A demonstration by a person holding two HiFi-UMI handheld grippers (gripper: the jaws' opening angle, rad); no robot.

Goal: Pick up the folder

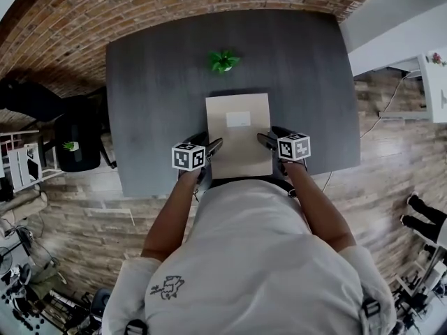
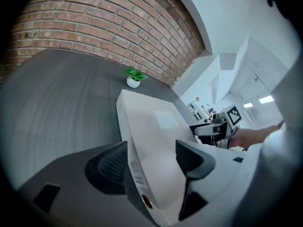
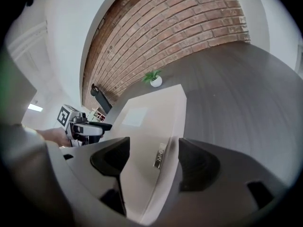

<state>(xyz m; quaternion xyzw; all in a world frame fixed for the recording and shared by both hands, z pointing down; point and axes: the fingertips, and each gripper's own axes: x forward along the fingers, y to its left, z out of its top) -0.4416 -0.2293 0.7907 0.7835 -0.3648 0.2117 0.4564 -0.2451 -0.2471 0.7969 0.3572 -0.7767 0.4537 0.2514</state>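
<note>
A beige folder (image 1: pixel 239 135) with a white label lies flat on the dark grey table (image 1: pixel 154 96), near its front edge. My left gripper (image 1: pixel 213 149) stands at the folder's left edge and my right gripper (image 1: pixel 264 139) at its right edge. In the left gripper view the folder (image 2: pixel 151 126) runs between the wide-apart jaws of the left gripper (image 2: pixel 151 162), one over its top and one beside its edge. The right gripper view shows the same: the folder's edge (image 3: pixel 163 150) passes between the spread jaws of the right gripper (image 3: pixel 151 160). Neither pair visibly presses on it.
A small potted plant (image 1: pixel 223 61) stands on the table just beyond the folder. A brick wall (image 1: pixel 140 5) runs behind the table. A black chair (image 1: pixel 77 142) stands to the left, on the wooden floor. The person's body is close against the table's front edge.
</note>
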